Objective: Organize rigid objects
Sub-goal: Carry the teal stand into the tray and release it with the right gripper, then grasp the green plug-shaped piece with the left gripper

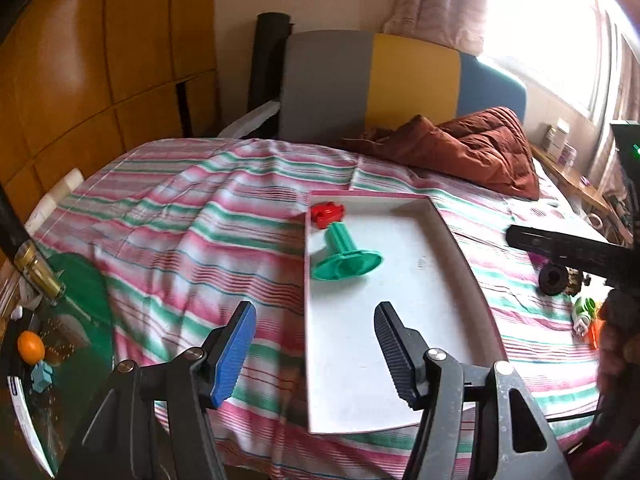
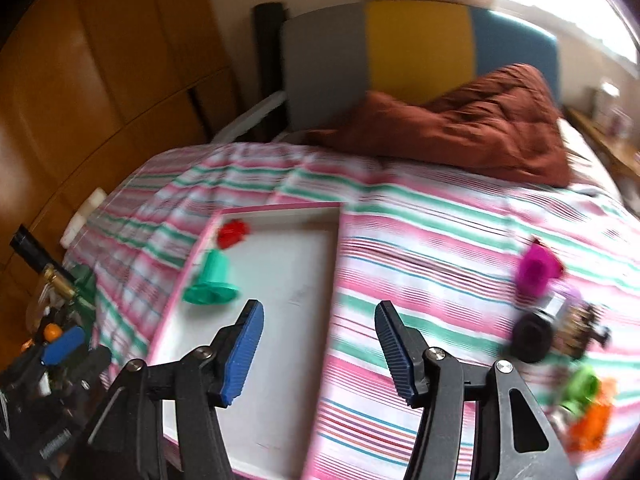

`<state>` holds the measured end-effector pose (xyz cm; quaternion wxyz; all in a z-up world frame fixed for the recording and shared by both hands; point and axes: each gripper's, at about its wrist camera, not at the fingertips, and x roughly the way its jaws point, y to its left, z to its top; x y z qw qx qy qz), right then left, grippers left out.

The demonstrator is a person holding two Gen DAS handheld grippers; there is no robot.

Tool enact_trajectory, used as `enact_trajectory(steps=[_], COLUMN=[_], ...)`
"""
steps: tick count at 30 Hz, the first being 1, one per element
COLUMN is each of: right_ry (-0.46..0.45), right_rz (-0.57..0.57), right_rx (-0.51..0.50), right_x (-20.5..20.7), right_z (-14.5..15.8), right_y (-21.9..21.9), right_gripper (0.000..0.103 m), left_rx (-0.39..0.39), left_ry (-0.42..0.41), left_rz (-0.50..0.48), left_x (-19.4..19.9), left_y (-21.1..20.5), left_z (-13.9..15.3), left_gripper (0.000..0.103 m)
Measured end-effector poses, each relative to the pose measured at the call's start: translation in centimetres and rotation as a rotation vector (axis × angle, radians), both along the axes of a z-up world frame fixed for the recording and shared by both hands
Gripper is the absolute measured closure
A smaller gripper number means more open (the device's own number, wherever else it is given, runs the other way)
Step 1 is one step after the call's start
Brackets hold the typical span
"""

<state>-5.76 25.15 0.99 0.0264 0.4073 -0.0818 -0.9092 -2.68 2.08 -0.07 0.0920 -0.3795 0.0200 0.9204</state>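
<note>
The right wrist view is smeared by blur, so the small pieces at its right edge read only as blobs: a magenta piece point(image 2: 538, 270), a black ring point(image 2: 532, 336), a green piece point(image 2: 582, 388) and an orange piece point(image 2: 592, 424), the last partly cut off by the frame. In the left wrist view the right gripper's dark body hides part of that group. A white tray point(image 1: 420, 280) with a pink rim lies on the striped bedsheet point(image 1: 180, 220). In its far left corner sit a red block point(image 1: 327, 213) and, touching it, a green spool point(image 1: 345, 258) on its side, long axis running from the block toward the near right, wide flange nearest the camera. The left gripper point(image 1: 316, 316) and right gripper point(image 2: 320, 316) hang wide apart, holding nothing.
</note>
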Motion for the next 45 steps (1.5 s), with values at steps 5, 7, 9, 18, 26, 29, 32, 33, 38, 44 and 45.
enact_trajectory(steps=[5,7,9,18,26,29,32,33,38,44,45], right_ry=[0.009,0.016,0.02,0.016,-0.013,-0.002,0.005,0.004,0.0,0.0,-0.003], right_rz=[-0.129,-0.185,-0.244,-0.589,-0.796,-0.81,-0.811,-0.812,-0.803,-0.802,-0.801], right_rx=[0.018,0.023,0.031,0.004,-0.151,-0.178,-0.228,-0.236,-0.275,-0.307,-0.312], right_x=[2.9,4.0,5.2,11.4,14.5,15.0,15.1,15.0,15.0,15.2,15.2], right_z=[0.5,0.7,0.9,-0.8,-3.6,-3.5,-3.7,-3.7,-4.2,-4.4,-4.5], right_y=[5.9,8.3,10.9,23.2,28.4,28.8,29.2,29.2,29.2,29.5,29.5], right_gripper=[0.044,0.043,0.042,0.04,0.041,0.041,0.041,0.041,0.041,0.041,0.041], left_rx=[-0.009,-0.004,0.003,0.073,0.045,0.031,0.011,0.009,-0.016,-0.073,-0.084], left_ry=[-0.004,-0.008,-0.01,-0.088,-0.178,-0.2,-0.212,-0.214,-0.23,-0.26,-0.262], left_rz=[-0.07,-0.099,-0.127,-0.268,-0.487,-0.587,-0.68,-0.712,-0.822,-0.912,-0.918], left_x=[0.2,0.2,0.3,0.2,0.8,1.3,1.8,1.9,2.3,1.8,1.7], left_y=[2.6,3.5,4.6,9.9,18.4,22.4,26.3,27.5,33.2,38.5,39.0], left_z=[0.1,0.1,0.2,0.0,-1.4,-2.3,-3.0,-3.3,-4.3,-6.1,-6.4], left_gripper=[0.041,0.041,0.041,0.041,0.042,0.043,0.048,0.048,0.048,0.047,0.047])
